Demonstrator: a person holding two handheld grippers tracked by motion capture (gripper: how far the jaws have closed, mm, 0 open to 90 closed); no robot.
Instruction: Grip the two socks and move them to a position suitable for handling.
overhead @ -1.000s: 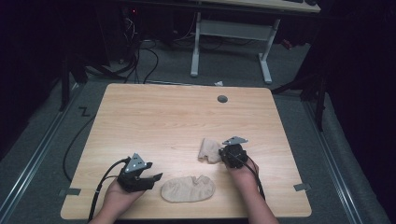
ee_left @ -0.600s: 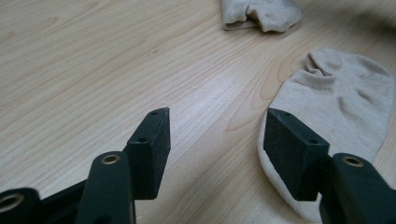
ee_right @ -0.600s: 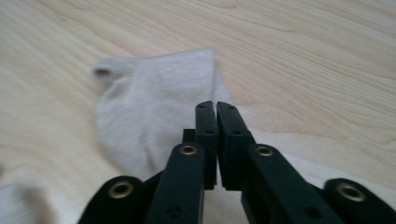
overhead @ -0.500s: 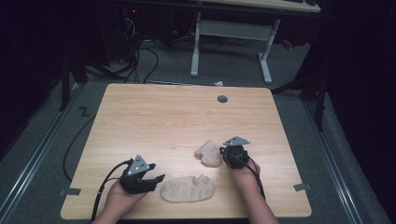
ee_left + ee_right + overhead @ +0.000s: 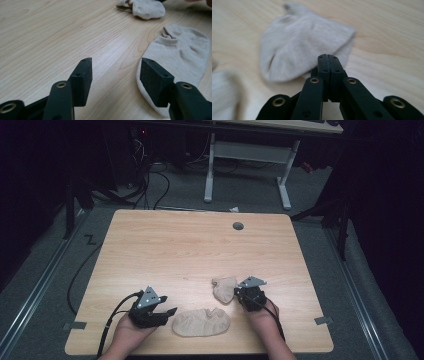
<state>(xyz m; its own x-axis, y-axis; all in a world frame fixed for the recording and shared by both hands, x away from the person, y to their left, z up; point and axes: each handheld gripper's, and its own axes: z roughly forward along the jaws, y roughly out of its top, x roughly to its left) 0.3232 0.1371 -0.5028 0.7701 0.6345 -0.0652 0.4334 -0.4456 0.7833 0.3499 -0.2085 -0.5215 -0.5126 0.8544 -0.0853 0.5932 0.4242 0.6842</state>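
High view: on the tabletop (image 5: 190, 250), a flat sock (image 5: 201, 322) lies at 6 o'clock; a bunched sock (image 5: 223, 288) sits at its 1 o'clock. Left gripper view: left hand-held gripper (image 5: 115, 71) released, jaws apart beside the flat sock; right gripper view: right hand-held gripper (image 5: 328, 60) clenched on the bunched sock's edge.

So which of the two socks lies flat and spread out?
The larger sock, nearest the table's front edge beside the open left gripper. The other sock is bunched at the right gripper.
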